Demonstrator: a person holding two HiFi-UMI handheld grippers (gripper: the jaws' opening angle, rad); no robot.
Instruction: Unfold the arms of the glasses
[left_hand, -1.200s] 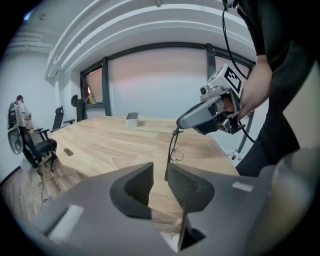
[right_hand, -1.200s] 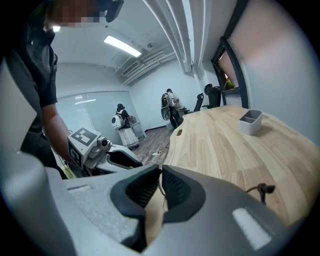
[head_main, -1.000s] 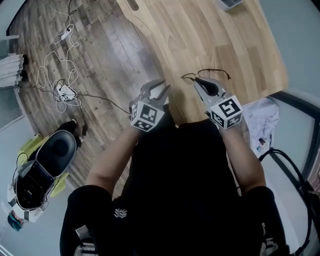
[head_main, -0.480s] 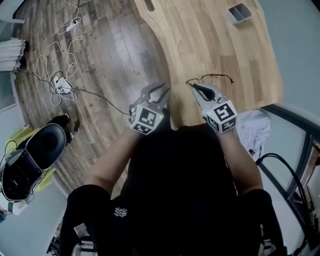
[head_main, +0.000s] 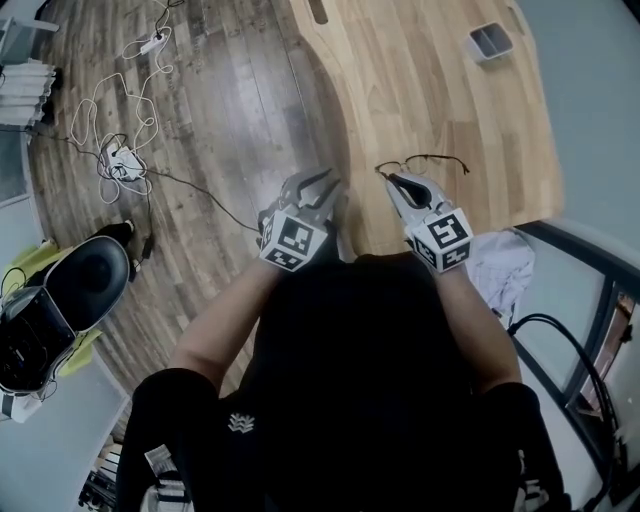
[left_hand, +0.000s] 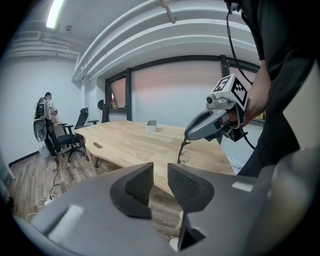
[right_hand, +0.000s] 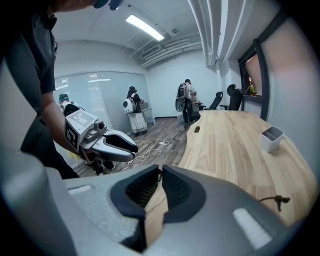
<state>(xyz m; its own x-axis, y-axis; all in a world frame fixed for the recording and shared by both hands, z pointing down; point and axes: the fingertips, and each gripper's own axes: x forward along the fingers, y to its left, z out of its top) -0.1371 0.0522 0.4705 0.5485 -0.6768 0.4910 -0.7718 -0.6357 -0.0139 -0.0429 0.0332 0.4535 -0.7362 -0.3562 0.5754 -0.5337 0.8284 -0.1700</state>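
1 long, light wooden table (head_main: 450, 100) with a curved edge stands on a darker plank floor (head_main: 220, 120). Near the table's far end sits 1 small grey tray (head_main: 490, 41). White cables (head_main: 120, 150) lie tangled on the floor. The left gripper view shows black office chairs (left_hand: 65, 140) at the far end of the table, a person (left_hand: 48, 107) standing beyond them, and wide dark-framed windows (left_hand: 170, 100). A strip light (right_hand: 145, 27) runs along the ceiling. The glasses (head_main: 430, 160) lie on the table close to its near edge. The right gripper (head_main: 392, 180) is clenched at their left end: its jaws are nearly together, and from the left gripper view a thin dark arm runs from its tip down to the lenses. The left gripper (head_main: 325, 185) hangs just off the table edge, above the floor, released with nothing between its jaws. Compared with 1 second ago, the tray sits lower and further inside the head view and the cables have shifted up and left. Both grippers keep their places relative to the glasses, and the left jaw gap is unchanged.
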